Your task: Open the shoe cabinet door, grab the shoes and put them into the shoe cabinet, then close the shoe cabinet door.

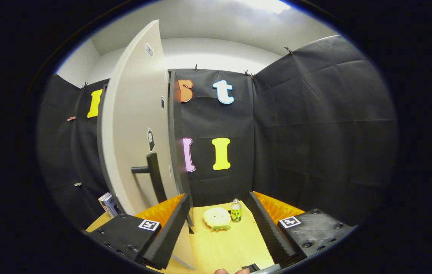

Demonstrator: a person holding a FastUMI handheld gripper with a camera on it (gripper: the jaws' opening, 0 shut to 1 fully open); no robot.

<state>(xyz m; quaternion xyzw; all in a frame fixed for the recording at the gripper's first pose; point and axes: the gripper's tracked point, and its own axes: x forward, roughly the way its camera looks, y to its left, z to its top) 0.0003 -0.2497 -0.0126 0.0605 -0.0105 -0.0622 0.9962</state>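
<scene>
The claw is wide open and holds nothing; its two fingers point forward over the wooden surface with a big gap between them. The shoe cabinet door stands tall just ahead of the left finger and a bit to the left of it. The door looks swung open, with its thin edge turned toward the claw and its long side going straight up. On the door is a dark handle, a bar that also runs up and down, sitting just above the left finger. Between the fingers and farther ahead, near the far edge of the surface, lies a fluffy yellow slipper, which I think is the shoe to grab, though it is small and hard to see well. It lies straight ahead, closer to the left finger than the right. Just beside it on the right stands a small green bottle. A small box leans near the left edge of the surface, by the foot of the door. The claw is held level and low over the near edge of the surface, and part of a hand shows under it.
</scene>
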